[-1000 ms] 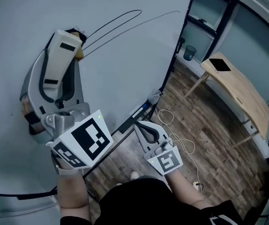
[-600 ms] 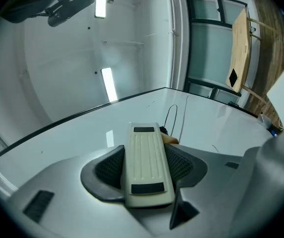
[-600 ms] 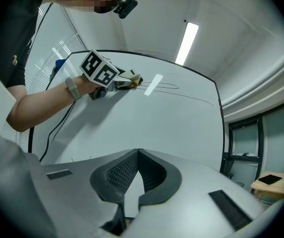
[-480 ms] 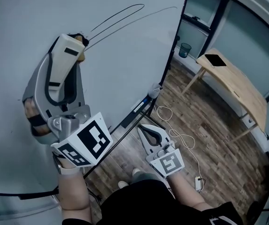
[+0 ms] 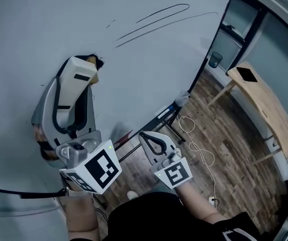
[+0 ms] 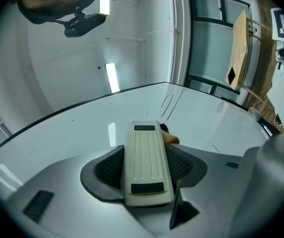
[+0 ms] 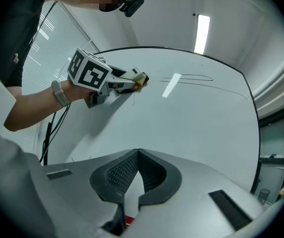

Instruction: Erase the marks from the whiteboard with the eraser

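Mid-wipe: left tongs (image 5: 78,92) pinch cream block eraser (image 6: 146,162) on white whiteboard (image 5: 133,84), below black strokes (image 5: 159,19); right tongs (image 7: 134,175) pressed together, empty. Next move likely: sweep toward strokes.

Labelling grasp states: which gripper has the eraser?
The left gripper, shut on the cream eraser at the whiteboard; the right gripper is shut on nothing.

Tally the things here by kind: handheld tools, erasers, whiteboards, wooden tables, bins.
2 tools: left tool, right tool
1 eraser, clamped in the left tool
1 whiteboard
1 wooden table
1 bin
Total: 6
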A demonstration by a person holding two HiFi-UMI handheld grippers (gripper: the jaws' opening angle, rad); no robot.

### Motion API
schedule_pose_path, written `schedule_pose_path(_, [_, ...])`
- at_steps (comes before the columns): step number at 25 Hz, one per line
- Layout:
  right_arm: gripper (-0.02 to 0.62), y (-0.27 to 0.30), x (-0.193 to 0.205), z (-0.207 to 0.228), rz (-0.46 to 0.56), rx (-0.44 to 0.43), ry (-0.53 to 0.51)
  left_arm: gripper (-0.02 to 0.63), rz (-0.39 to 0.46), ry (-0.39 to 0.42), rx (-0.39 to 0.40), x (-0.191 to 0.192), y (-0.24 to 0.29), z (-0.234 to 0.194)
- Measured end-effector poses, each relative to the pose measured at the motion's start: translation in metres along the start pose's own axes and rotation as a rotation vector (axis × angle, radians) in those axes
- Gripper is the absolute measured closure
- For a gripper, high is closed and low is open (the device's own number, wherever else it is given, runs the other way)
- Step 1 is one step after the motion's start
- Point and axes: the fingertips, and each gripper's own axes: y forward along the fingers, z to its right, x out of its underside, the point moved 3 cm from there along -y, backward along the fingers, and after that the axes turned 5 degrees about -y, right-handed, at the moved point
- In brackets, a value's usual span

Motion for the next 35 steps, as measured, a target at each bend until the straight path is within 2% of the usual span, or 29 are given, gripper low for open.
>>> schedule_pose_path(5, [0.568, 0.009, 0.005, 0.019, 0.014, -0.043, 0.000, 0.341, -0.038, 0.011, -0.026, -0.005, 0.010, 0.003])
schedule_pose_path(17, [0.568, 0.010, 0.017, 0.127, 0.045, -0.020, 0.012, 0.342, -0.021, 0.034, -0.035, -0.067, 0.083, 0.048])
schedule_pose_path(23, [0.568, -0.007, 0.019, 0.196, 0.074, 0.021, 0.008, 0.342, -0.015, 0.034, -0.021, -0.109, 0.137, 0.082])
schedule_pose_path(35, [0.568, -0.076, 0.043, 0.300, 0.045, 0.123, 0.013, 0.342, 0.000, 0.129, 0.021, -0.189, 0.229, 0.166])
